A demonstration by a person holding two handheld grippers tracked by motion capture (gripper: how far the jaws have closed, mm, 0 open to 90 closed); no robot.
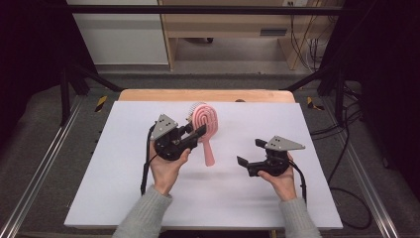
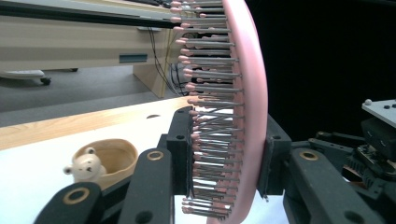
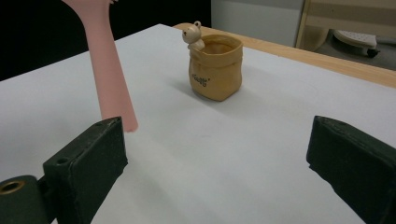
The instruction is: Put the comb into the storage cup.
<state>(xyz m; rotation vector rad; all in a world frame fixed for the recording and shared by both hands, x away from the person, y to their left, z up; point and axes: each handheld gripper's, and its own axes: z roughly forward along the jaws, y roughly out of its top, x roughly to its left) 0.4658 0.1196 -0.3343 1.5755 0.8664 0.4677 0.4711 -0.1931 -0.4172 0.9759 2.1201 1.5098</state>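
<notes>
A pink hairbrush [image 1: 207, 130] stands upright above the white table top, handle pointing down. My left gripper [image 1: 195, 132] is shut on the brush head. In the left gripper view its jaws [image 2: 229, 149] clamp the head from the bristle side and the back, and the bristles [image 2: 210, 102] face left. My right gripper [image 1: 250, 151] is held open to the right of the handle, nothing between its jaws [image 3: 215, 158]. In the right gripper view the pink handle [image 3: 107, 65] hangs at the left. A small tan pot with a bear figure [image 3: 215, 67] stands on the table beyond.
The white board [image 1: 124, 188] covers a wooden table whose far edge [image 1: 205, 95] shows at the back. The tan pot [image 2: 109, 156] sits near that far edge, behind the brush. Black frame rails and cables surround the table.
</notes>
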